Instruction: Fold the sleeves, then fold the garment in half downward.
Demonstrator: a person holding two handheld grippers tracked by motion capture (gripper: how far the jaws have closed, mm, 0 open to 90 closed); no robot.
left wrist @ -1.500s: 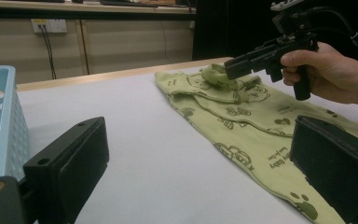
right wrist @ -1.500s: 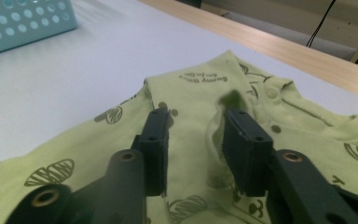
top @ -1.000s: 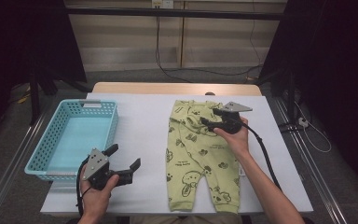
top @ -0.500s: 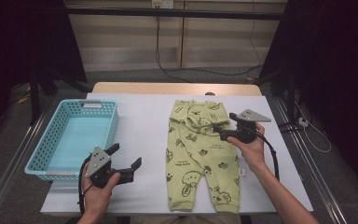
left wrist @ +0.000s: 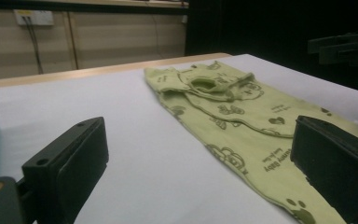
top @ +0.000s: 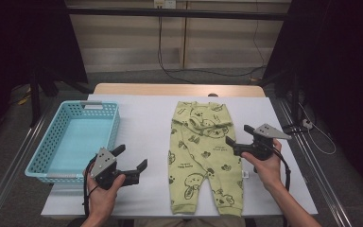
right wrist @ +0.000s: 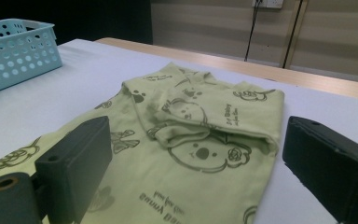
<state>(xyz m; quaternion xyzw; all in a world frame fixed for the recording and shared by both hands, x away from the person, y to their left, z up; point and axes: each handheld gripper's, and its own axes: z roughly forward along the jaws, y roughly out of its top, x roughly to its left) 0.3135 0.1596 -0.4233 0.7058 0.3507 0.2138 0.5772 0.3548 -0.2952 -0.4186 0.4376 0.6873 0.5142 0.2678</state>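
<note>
A light green baby suit (top: 203, 156) with cartoon prints lies flat on the white table (top: 146, 123), its sleeves folded across the chest. My right gripper (top: 237, 135) hovers at the suit's right edge, pointing left over it. Its jaws have just been opening and stand open with nothing between them. In the right gripper view the folded chest (right wrist: 200, 140) lies ahead of the right gripper (right wrist: 196, 168). My left gripper (top: 132, 157) is held open near the front edge, left of the suit. In the left gripper view the left gripper (left wrist: 200, 163) faces the suit (left wrist: 233, 107).
A light blue plastic basket (top: 38, 168) sits at the table's left side, also seen in the right gripper view as the basket (right wrist: 14, 46). White tabletop lies between basket and suit. A wooden strip (top: 179, 89) borders the far edge.
My right gripper has drawn back from over the suit's chest to its right edge and toward the person, jaws widening. The left gripper has stayed put.
</note>
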